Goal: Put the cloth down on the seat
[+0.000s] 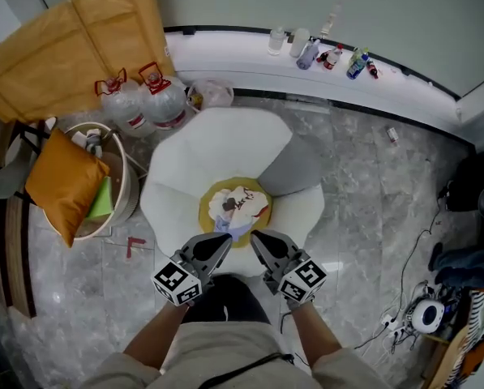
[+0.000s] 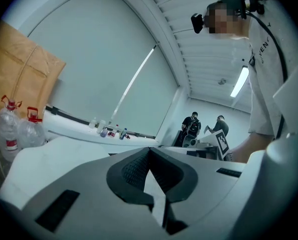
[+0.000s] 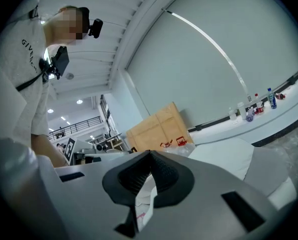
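My left gripper (image 1: 224, 240) and right gripper (image 1: 258, 238) have their fingers (image 1: 212, 250) clamped tight on the cloth (image 1: 238, 206). I'd lower both evenly onto the seat (image 1: 173, 194) at frame centre, then release.

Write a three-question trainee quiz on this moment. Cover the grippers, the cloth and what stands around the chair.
1. True or false: the left gripper and the right gripper are both shut on the cloth.
2. Pick one: what stands on the floor just behind the white chair? A) water jugs with red handles B) a stack of books C) a bicycle
3. Short answer: where are the small bottles lined up?

Key: 1 true; 2 A; 3 on the white ledge along the wall.
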The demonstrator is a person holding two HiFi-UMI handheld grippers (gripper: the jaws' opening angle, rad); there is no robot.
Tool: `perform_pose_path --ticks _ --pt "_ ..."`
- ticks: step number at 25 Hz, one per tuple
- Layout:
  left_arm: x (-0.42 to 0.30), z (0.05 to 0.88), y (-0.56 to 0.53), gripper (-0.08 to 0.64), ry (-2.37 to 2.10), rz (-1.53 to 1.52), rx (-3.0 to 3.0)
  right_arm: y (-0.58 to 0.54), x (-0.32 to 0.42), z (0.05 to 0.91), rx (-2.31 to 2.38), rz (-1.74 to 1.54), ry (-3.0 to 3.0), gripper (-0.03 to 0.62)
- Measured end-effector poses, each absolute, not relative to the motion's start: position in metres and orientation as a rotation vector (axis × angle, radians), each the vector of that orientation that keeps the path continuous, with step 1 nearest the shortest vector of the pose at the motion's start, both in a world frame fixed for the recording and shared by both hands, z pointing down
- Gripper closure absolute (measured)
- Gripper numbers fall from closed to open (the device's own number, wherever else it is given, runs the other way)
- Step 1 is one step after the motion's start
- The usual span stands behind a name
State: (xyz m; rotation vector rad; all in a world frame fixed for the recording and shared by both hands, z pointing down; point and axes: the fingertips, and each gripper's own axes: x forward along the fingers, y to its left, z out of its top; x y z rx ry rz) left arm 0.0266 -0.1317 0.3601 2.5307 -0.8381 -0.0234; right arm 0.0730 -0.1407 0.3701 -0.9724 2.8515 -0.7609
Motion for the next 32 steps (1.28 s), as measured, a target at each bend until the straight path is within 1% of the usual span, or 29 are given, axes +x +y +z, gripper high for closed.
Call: perform_pose_path --ticks 25,32 --pt "0.014 0.241 -0.083 0.547 -0.695 -0.076 2.664 -0.094 0.040 0.219 -0.821 -0.511 2.879 0.574" --pt "0.012 0.220 -0.078 0.547 -0.720 -0.099 2.710 -0.080 0.038 0.198 -0.795 -0.463 2.892 0.575"
